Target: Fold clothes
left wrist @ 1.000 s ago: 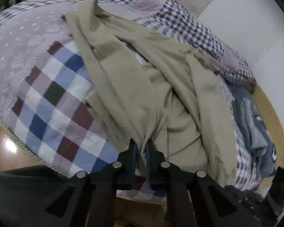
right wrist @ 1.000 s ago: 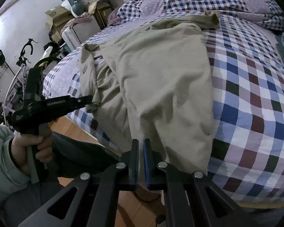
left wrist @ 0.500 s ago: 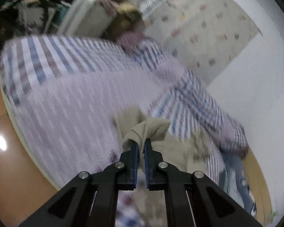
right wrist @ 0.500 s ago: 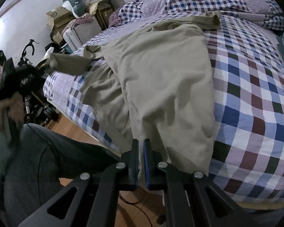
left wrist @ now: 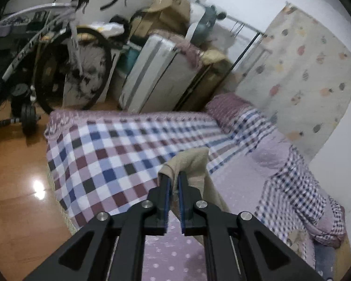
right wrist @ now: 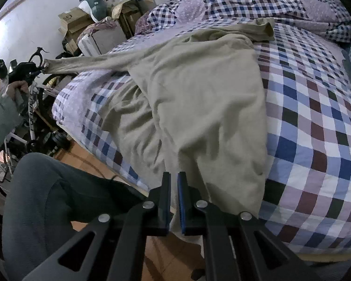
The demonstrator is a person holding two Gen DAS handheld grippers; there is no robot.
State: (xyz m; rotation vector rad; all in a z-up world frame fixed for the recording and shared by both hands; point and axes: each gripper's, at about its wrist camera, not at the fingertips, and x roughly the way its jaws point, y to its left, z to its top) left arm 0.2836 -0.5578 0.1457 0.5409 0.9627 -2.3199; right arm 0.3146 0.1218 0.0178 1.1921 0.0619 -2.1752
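At the far left of the right wrist view, the left tongs (right wrist: 40, 68) pinch the cuff of a beige long-sleeved shirt's sleeve (right wrist: 93, 62), drawn out taut past the bed's edge. The beige shirt (right wrist: 199, 98) itself lies rumpled across the checked bedspread (right wrist: 316, 117), its hem hanging over the near edge. There the right tongs (right wrist: 174, 182) are pressed together on the hem. A bicycle (left wrist: 58, 53) stands beyond the bed.
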